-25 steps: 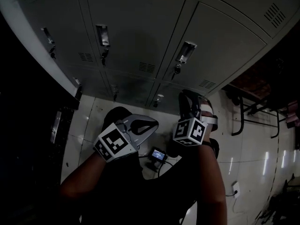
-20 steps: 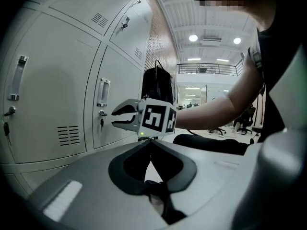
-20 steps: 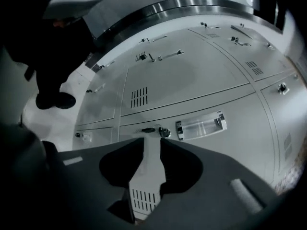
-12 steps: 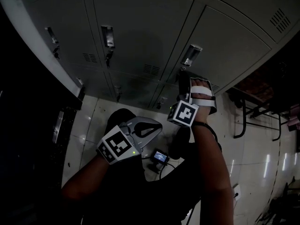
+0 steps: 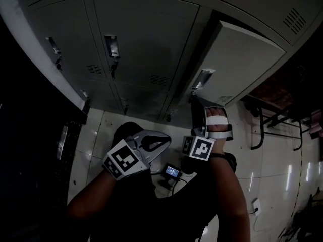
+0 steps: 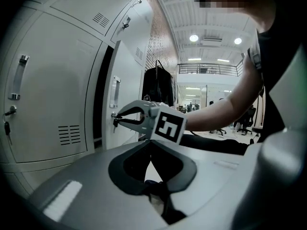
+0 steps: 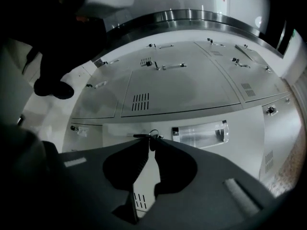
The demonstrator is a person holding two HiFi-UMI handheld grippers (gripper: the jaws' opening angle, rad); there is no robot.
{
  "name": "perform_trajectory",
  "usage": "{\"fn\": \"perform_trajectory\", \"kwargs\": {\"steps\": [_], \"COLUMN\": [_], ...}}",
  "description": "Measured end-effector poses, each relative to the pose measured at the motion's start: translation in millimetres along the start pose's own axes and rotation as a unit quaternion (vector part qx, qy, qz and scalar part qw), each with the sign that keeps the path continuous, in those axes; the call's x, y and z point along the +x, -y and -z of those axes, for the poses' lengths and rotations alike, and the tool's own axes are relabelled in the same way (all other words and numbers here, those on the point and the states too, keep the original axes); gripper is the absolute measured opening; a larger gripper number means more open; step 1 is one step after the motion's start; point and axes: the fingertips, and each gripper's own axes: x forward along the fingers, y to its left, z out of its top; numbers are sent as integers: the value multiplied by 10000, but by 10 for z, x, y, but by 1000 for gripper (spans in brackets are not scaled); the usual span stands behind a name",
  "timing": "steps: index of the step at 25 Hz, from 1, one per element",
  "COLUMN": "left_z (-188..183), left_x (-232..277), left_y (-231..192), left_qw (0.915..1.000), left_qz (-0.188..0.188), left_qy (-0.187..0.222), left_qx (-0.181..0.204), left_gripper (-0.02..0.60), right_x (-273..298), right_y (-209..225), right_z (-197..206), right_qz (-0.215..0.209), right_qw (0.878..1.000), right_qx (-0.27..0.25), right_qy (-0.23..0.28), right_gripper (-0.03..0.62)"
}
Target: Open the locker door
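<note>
No legible txt, nos. or brands are showing anywhere; small lit screen [image 5: 171, 172] is glowing, too blurred to read.

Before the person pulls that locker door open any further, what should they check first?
1. Locker door unlatched: ok, it stands ajar.
2. Right gripper on the key: ok, its jaws are closing on the key.
3. Left gripper out of the way: ok, shut, empty and held back from the lockers.
4. Door's swing path free: cannot tell, that side is too dark.
5. Neighbouring doors closed: ok.
</note>
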Motion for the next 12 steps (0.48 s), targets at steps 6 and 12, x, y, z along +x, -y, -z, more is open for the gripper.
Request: {"fn": "perform_trajectory", "kwargs": {"steps": [6, 12], "left_z": [17, 83], "left_x": [13, 44], "left_y": [-9, -16], "left_qw": [10000, 9998], "left_qz": [-20, -56], "left_qy": [-70, -200], "left_qx": [36, 49], "left_gripper": [12, 12], "right_x": [-690, -1186], "right_y": [-139, -228], "right_z": [248, 650], "right_qz": [-34, -89], "right_qw": [9997, 9993], "right_qx": [209, 336], "right_qy": [104, -153], "right_gripper": [52, 57]}}
